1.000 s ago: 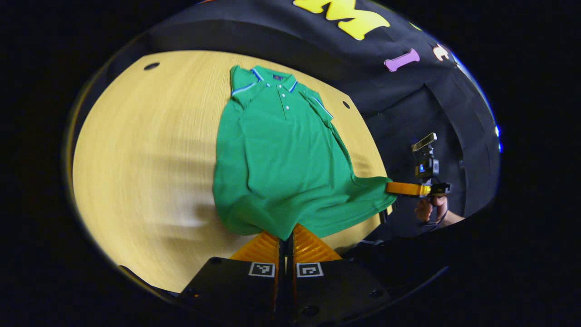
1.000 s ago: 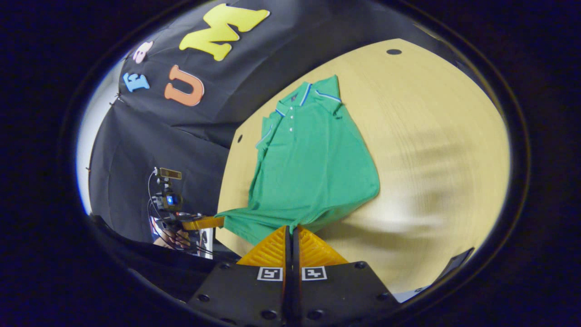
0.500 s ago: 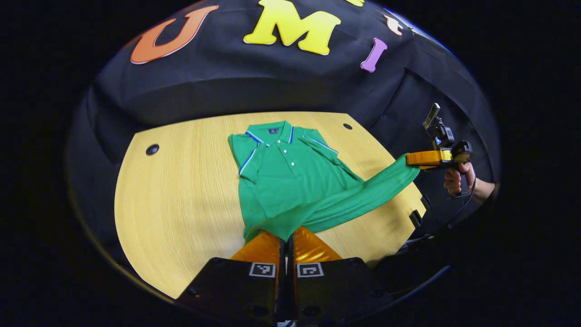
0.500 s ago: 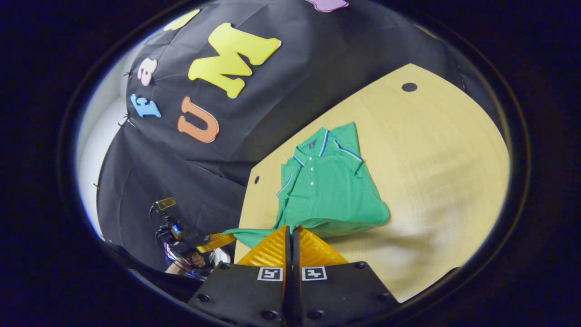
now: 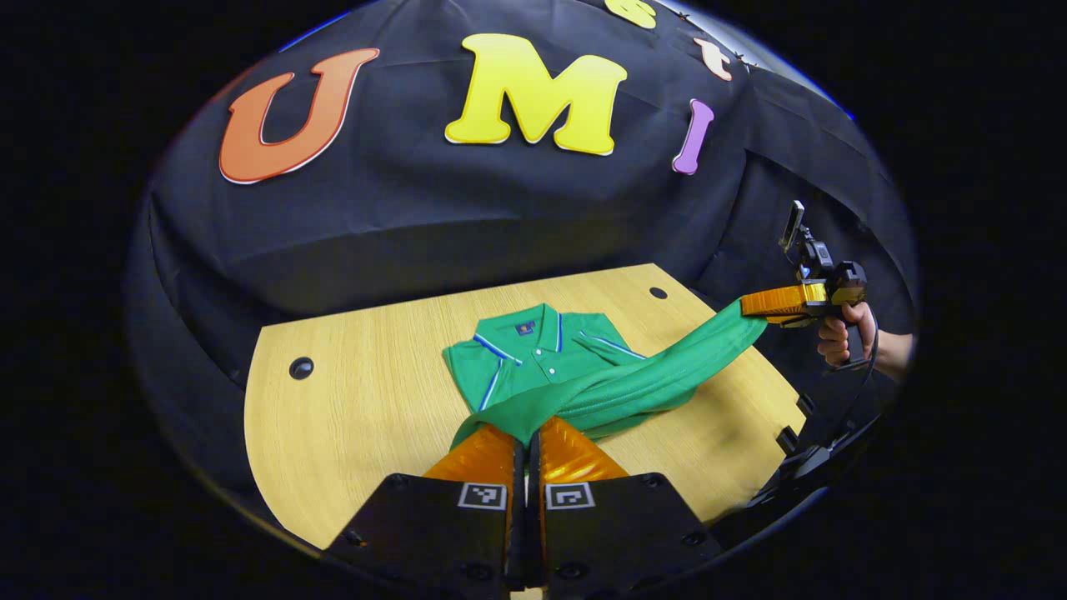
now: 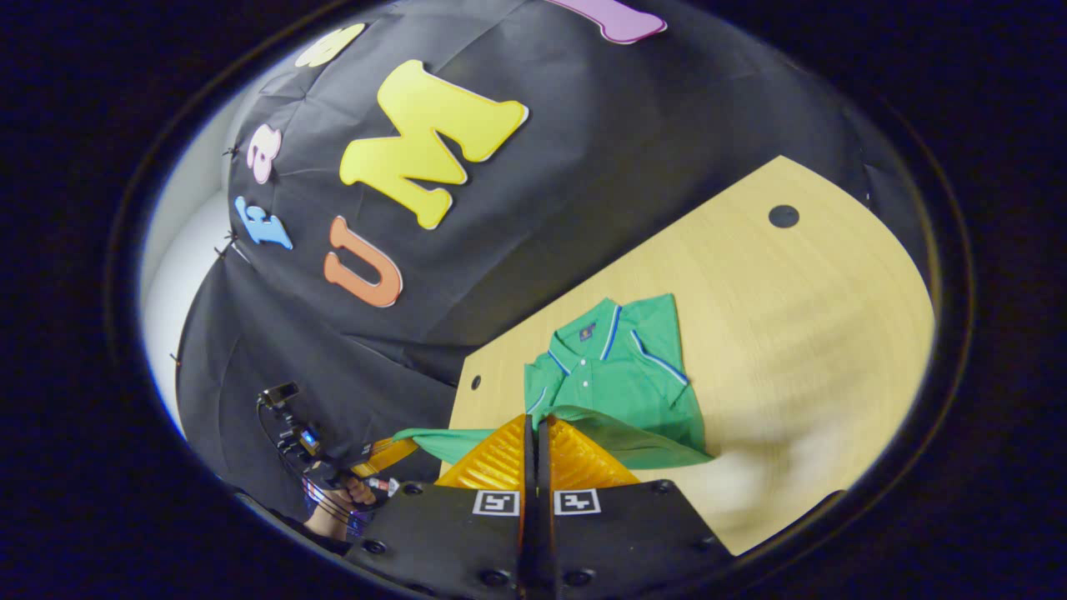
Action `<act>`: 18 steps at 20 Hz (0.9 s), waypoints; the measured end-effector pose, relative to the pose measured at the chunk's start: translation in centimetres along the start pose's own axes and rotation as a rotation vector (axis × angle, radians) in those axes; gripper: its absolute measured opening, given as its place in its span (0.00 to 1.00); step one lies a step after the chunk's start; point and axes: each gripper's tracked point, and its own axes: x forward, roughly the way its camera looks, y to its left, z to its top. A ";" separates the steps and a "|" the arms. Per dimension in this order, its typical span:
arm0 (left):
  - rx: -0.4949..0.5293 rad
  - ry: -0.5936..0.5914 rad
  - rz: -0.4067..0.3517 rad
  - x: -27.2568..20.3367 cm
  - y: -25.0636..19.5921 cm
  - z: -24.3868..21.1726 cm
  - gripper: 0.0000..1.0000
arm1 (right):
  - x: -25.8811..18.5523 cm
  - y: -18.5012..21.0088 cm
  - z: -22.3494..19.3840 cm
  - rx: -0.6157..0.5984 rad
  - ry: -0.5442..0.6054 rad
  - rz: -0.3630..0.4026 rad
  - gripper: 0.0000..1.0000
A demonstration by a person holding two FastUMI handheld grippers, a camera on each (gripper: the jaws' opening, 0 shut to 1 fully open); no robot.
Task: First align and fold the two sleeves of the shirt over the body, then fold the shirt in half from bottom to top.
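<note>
A green polo shirt [image 5: 542, 354] lies on the wooden table [image 5: 358, 400], collar toward the wall, both sleeves folded in over the chest. Its bottom hem [image 5: 633, 392] is lifted off the table and stretched between the two grippers. My left gripper [image 5: 525, 429] is shut on one hem corner, low and close to the collar. My right gripper [image 5: 750, 304], held by a hand [image 5: 842, 333], grips the other corner at the far right. In the right gripper view, the right gripper [image 6: 533, 425] is shut on the hem over the shirt [image 6: 621, 371], and the left gripper [image 6: 388, 454] holds the far corner.
The table [image 6: 792, 317] has small round holes near its back corners [image 5: 301, 367] [image 6: 783, 216]. Black cloth walls stand close behind and beside the table. A hand [image 6: 333, 508] with cables shows at the lower left of the right gripper view.
Both grippers have carried the hem up off the table and toward the collar. The lower half of the shirt now hangs over the upper half, with less flat cloth showing.
</note>
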 end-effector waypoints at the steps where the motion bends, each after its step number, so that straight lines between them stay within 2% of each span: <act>1: -0.010 -0.008 -0.004 0.5 0.1 0.7 0.04 | 0.4 0.1 1.0 -0.012 -0.013 -0.002 0.00; 5: -0.028 -0.028 -0.005 2.8 0.5 3.0 0.03 | 2.4 0.6 3.8 -0.027 -0.035 0.000 0.00; 12: -0.058 -0.096 0.006 7.4 3.0 7.4 0.03 | 5.9 -1.9 8.7 -0.046 -0.080 -0.056 0.00; 18: -0.053 -0.091 0.057 11.7 4.6 7.8 0.04 | 9.7 -4.0 9.7 -0.096 -0.064 -0.110 0.01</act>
